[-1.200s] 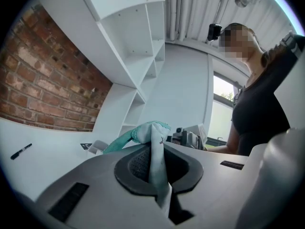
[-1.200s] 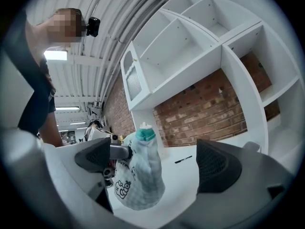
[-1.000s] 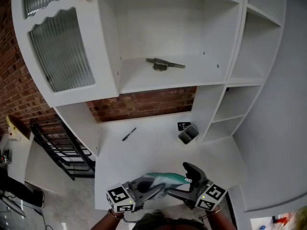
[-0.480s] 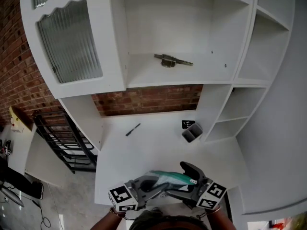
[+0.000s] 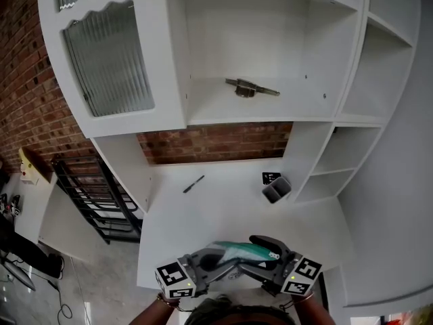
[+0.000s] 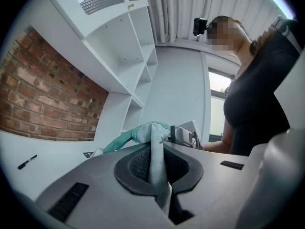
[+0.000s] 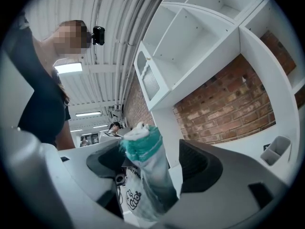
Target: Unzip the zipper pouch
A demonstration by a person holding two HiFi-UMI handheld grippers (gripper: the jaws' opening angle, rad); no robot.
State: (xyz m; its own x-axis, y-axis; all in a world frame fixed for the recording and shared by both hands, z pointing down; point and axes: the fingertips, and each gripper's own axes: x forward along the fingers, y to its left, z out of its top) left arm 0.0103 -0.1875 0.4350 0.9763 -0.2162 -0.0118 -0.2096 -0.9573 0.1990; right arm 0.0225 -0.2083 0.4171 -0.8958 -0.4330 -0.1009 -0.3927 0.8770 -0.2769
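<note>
The zipper pouch point(image 5: 238, 251) is teal and white and hangs just above the white desk's point(image 5: 216, 212) near edge, between my two grippers. My left gripper point(image 5: 226, 266) is shut on one end of it; in the left gripper view a fold of the pouch point(image 6: 153, 149) is pinched between the pads. My right gripper point(image 5: 262, 257) comes in from the right. Its jaws have just been closing with the pouch's point(image 7: 145, 149) bunched end between them. A gap still shows at the right pad point(image 7: 198, 163), so it stands open.
On the desk lie a black pen point(image 5: 193, 184) at the back left and a grey cup point(image 5: 276, 191) with a marker tag point(image 5: 270, 177) at the back right. A metal object point(image 5: 250, 88) sits on the shelf above. A glass-fronted cabinet door point(image 5: 108, 53) hangs at left.
The right gripper's jaws have narrowed around the pouch end. The left gripper keeps its hold. The head view has shifted a little, and both hands stay in place.
</note>
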